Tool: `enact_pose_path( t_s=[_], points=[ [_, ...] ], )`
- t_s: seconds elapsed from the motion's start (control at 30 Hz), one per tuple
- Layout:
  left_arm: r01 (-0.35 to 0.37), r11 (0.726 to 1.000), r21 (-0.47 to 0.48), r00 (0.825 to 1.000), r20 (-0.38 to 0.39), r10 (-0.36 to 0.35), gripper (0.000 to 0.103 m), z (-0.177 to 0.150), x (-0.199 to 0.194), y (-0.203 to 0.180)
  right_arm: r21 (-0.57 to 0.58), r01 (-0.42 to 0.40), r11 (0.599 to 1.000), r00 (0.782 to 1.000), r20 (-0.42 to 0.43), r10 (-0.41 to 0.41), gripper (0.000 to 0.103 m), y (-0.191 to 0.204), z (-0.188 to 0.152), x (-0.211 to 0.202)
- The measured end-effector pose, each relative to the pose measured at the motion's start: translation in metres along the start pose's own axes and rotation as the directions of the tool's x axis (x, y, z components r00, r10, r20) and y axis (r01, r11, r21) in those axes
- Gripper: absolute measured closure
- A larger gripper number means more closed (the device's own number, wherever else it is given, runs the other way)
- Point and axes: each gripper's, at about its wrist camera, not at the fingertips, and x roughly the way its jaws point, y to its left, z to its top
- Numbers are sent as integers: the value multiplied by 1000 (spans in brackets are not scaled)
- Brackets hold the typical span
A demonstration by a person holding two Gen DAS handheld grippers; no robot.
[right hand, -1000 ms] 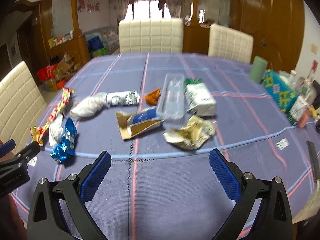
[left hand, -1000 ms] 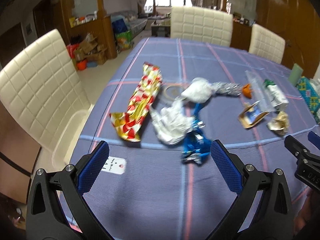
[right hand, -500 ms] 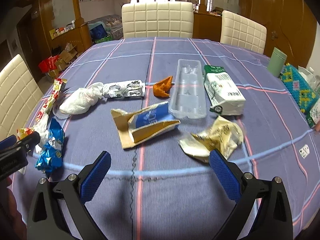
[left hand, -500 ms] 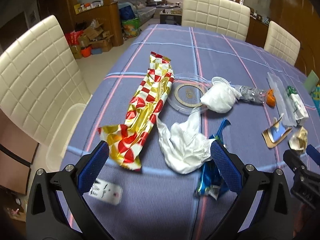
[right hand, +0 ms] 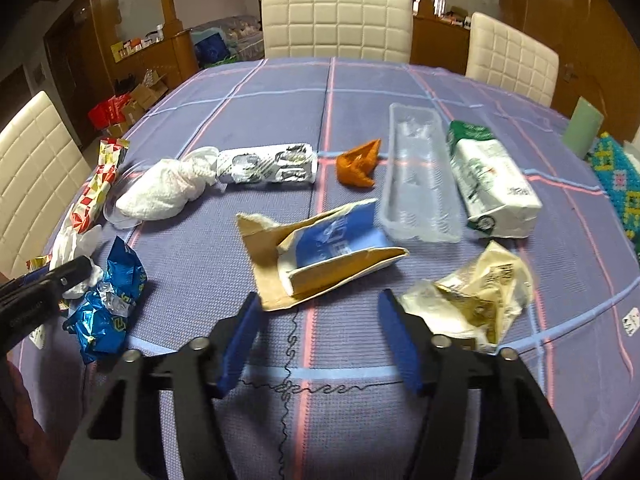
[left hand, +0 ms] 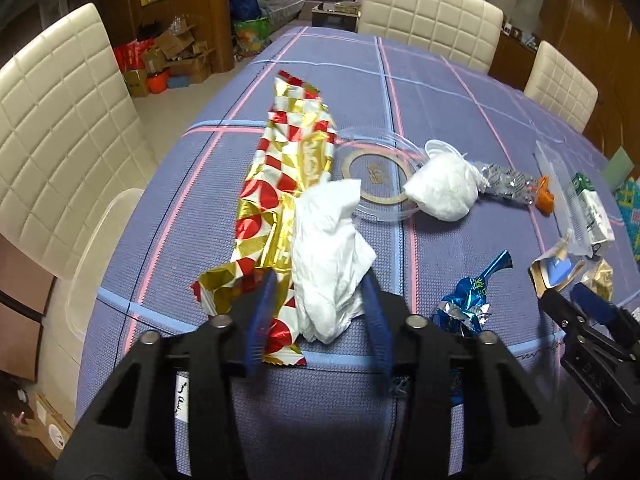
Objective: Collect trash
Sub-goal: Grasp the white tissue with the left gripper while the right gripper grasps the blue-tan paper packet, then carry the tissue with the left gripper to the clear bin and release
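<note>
My left gripper (left hand: 318, 304) has its jaws partly closed around the near end of a crumpled white tissue (left hand: 330, 248) that lies over a red-and-gold wrapper (left hand: 280, 184); whether the pads press it I cannot tell. A blue foil wrapper (left hand: 472, 300) lies to its right. My right gripper (right hand: 320, 320) is half open, its jaws on either side of the near edge of a torn brown-and-blue carton (right hand: 320, 256). A crumpled gold-and-white wrapper (right hand: 476, 292) lies by its right finger.
More trash on the purple tablecloth (right hand: 280, 128): a white wad (right hand: 160, 192), silver foil pack (right hand: 266, 164), orange scrap (right hand: 358, 162), clear plastic tray (right hand: 418, 184), green-and-white pack (right hand: 492, 188), clear lid (left hand: 376, 172). White chairs (left hand: 52, 128) stand around the table.
Both grippers moved forward and down and narrowed their jaws: the left now around the white tissue, the right at the carton's near edge.
</note>
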Motion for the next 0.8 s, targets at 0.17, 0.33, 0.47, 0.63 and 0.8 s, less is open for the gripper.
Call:
enact_pose_path(
  t_s=[0.17,0.33,0.47,0.63,0.8],
  points=[
    [21,1000,-13,999,32,-21,71,0,-9,4,34,-6,999,1000,8,6,46,-2,8,2],
    [28,999,-16,998,57,-27,73,1,-16,5,85,-32,996,999,-3,32,46,-6,15,10],
    [34,999,-14,997,75,-33,73,2,-18,4,99,-22,995,1000,11,21,46,-10,17,13],
    [62,998,-15,995,83,-61,68,1,-19,3,123,-44,991,999,35,40,89,-18,15,14],
    [59,996,-68,987,154,-48,3,-2,-32,11,96,-56,994,997,53,51,97,-13,10,9]
  ],
)
